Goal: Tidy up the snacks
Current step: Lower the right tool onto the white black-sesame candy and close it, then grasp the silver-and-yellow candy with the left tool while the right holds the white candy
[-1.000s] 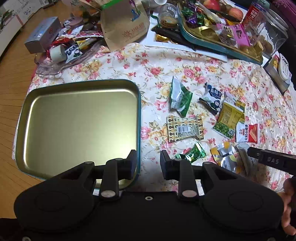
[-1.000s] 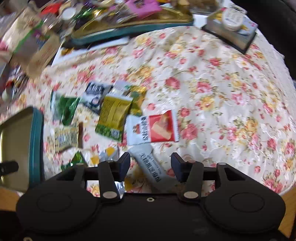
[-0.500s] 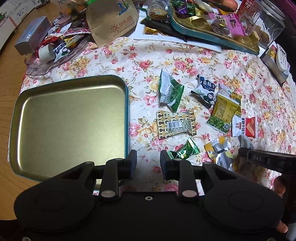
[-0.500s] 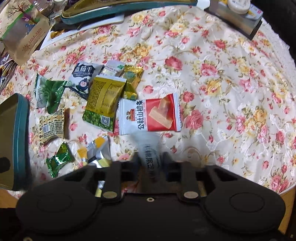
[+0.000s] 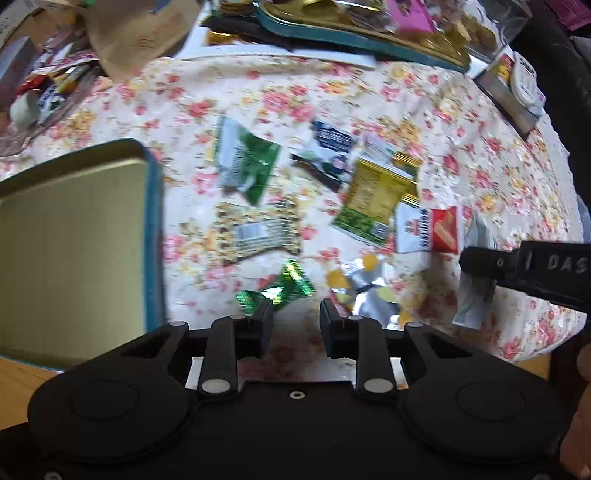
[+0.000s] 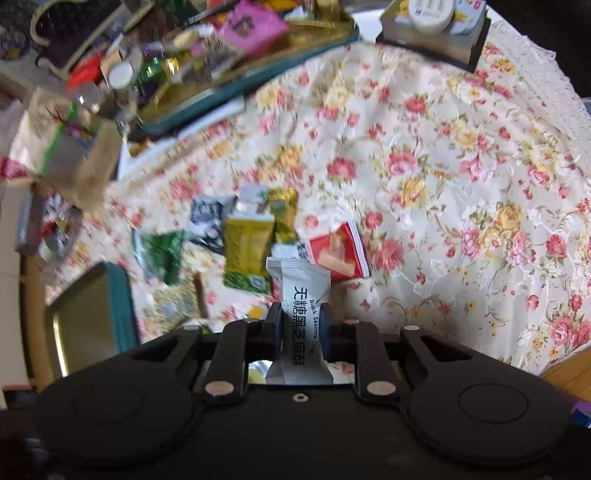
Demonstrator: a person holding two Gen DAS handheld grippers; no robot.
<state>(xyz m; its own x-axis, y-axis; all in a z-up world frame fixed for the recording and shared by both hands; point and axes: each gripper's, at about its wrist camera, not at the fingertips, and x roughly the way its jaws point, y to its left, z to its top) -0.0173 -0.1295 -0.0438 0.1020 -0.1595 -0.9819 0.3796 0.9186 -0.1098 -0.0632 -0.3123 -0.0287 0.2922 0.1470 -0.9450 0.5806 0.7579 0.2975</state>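
Note:
My right gripper [image 6: 298, 317] is shut on a white sesame crisp packet [image 6: 301, 291], lifted off the floral cloth; the same packet [image 5: 472, 291] hangs from the right gripper's fingers [image 5: 487, 260] at the right of the left wrist view. My left gripper [image 5: 296, 314] is open and holds nothing, just short of a small green foil candy [image 5: 284, 286]. Loose snack packets lie on the cloth: a patterned one [image 5: 255, 229], a green-white one [image 5: 245, 162], a yellow-green one [image 5: 373, 199] and a red-white one [image 5: 428, 229]. The empty gold tin tray [image 5: 74, 240] sits to the left.
A second teal tray [image 5: 354, 33] piled with sweets stands at the back, with a paper bag [image 5: 144, 33] and clutter at the back left. A box with a round tin [image 5: 517, 85] sits at the back right. The table's front edge [image 5: 532, 360] lies close below the grippers.
The right gripper closed on the white packet and lifted it off the cloth. The left gripper moved right, from over the tray's edge toward the green candy.

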